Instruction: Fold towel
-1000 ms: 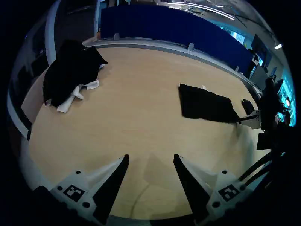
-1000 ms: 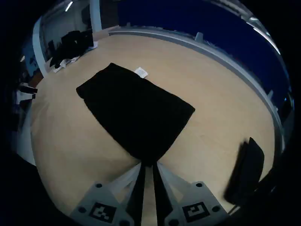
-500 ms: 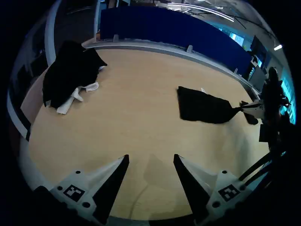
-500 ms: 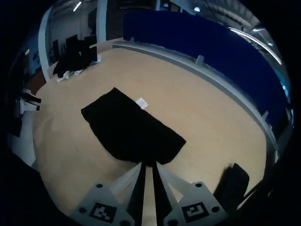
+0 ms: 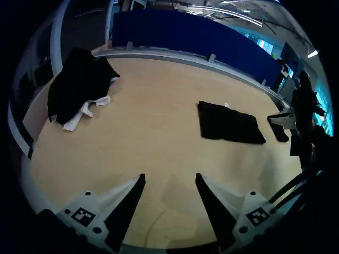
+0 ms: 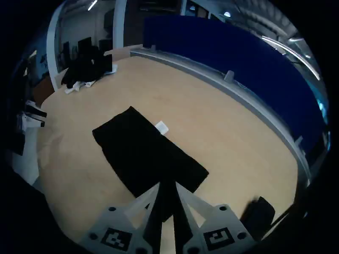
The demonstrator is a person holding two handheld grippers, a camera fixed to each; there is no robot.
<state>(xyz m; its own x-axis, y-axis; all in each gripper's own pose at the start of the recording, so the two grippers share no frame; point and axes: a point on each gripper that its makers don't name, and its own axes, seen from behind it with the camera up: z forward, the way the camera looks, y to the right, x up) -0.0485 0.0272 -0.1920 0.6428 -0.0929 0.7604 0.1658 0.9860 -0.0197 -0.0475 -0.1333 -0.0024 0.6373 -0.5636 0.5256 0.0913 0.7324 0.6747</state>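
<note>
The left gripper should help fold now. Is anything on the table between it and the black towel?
Nothing visible: bare table lies between the left gripper and the towel. The clothes pile sits far off to the side.

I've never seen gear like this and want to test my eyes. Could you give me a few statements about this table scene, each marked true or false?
1. The black towel lies flat on the wooden table. True.
2. The left gripper is shut on the towel. False: it is open over bare table, apart from the towel.
3. A pile of dark and white cloth sits near the table's far edge. True.
4. The partition behind the table is red. False: it is blue.
5. A small white tag shows at the towel's edge. True.
</note>
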